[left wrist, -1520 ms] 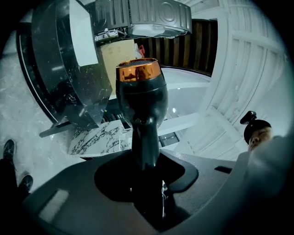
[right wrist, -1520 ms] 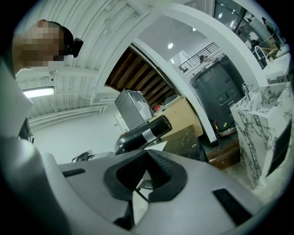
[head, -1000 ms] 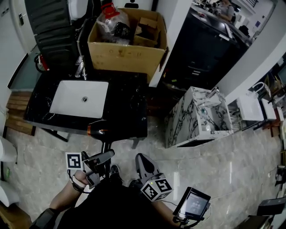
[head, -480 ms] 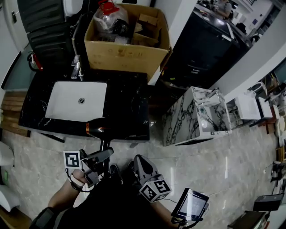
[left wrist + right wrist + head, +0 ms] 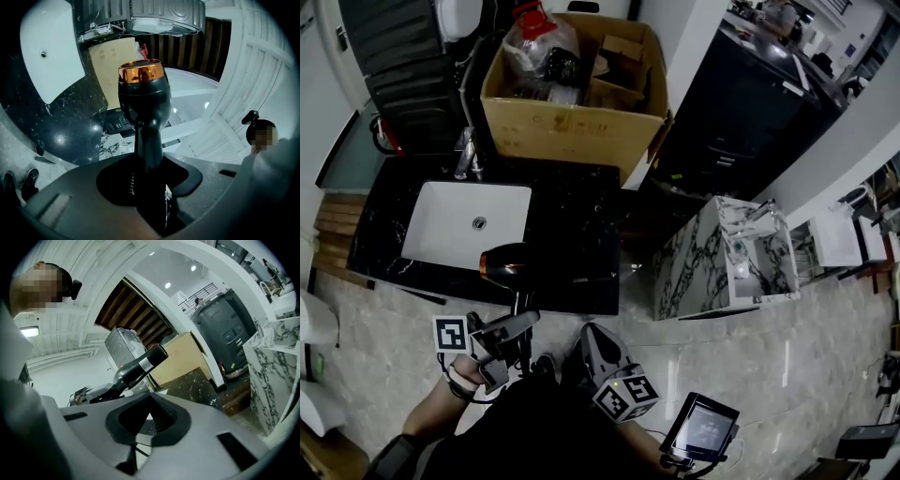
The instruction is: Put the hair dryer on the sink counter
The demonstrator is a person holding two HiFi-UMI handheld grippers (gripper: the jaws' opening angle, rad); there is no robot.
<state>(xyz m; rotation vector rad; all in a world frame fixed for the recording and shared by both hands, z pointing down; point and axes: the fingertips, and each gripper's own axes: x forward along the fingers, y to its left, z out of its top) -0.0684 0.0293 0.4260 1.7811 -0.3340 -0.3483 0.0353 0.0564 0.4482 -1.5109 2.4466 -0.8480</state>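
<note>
The hair dryer (image 5: 508, 262), black with a copper nozzle ring, is held in the air by its handle in my left gripper (image 5: 517, 323), which is shut on it. The dryer's head hangs over the front part of the black sink counter (image 5: 572, 225), just right of the white basin (image 5: 469, 223). In the left gripper view the dryer (image 5: 143, 93) stands straight out from the left gripper (image 5: 150, 187), nozzle away from me. My right gripper (image 5: 592, 336) is close to my body, shut and empty. From the right gripper (image 5: 150, 420) the dryer (image 5: 140, 364) shows to the left.
A faucet (image 5: 467, 150) stands behind the basin. An open cardboard box (image 5: 577, 127) full of items sits at the counter's back. A marble-patterned cabinet (image 5: 694, 272) stands to the right on the tiled floor. A tablet (image 5: 705, 427) is at lower right.
The dryer's head has come a little farther in over the counter's front edge. The left gripper's hold on the handle is unchanged, and the right gripper has stayed by my body.
</note>
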